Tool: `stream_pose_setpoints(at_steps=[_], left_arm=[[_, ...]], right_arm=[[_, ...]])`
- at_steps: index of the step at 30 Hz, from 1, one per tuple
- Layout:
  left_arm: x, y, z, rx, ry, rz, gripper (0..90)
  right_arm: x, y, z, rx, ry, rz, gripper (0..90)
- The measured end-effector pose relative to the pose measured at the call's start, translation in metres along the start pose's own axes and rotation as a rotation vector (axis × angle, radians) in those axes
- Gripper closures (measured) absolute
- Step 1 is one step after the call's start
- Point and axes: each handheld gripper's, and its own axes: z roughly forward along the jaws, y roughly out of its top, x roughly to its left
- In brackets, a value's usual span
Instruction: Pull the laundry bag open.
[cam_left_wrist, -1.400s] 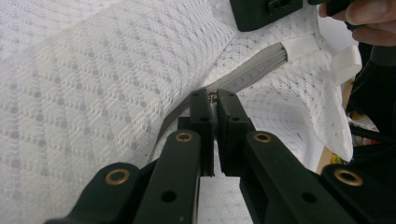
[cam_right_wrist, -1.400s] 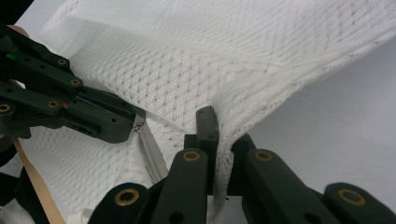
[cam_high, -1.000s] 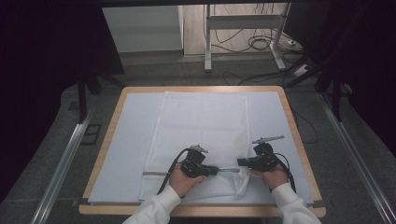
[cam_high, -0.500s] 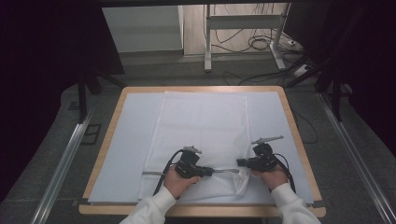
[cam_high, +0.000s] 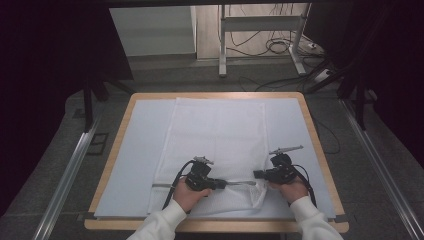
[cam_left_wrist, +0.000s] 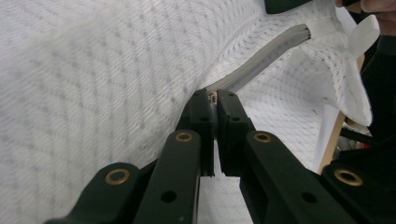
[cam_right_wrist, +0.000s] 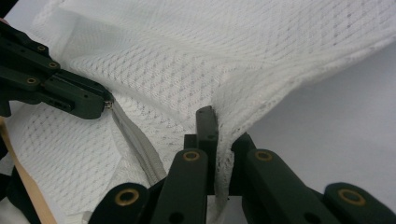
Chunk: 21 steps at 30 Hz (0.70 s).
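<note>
Near the table's (cam_high: 320, 150) front edge, the left gripper (cam_high: 223, 184) is pinching the zipper pull (cam_left_wrist: 213, 97) of the white mesh bag (cam_high: 220, 135). The right gripper (cam_high: 256, 175) is clamping the bag's corner. The zipper (cam_left_wrist: 261, 63) is running straight between them, parallel to that edge.

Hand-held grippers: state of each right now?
Left hand-held gripper: closed on the zipper pull.
Right hand-held gripper: closed on the mesh bag.
</note>
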Motion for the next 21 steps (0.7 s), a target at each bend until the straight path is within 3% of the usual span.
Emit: stream_pose_setpoints(at_steps=[21], left_arm=[[0.013,-0.013,-0.017,-0.012,0.015,-0.033,86.7]], right_arm=[[-0.001,0.000,0.000,-0.003,-0.014,-0.001,87.6]])
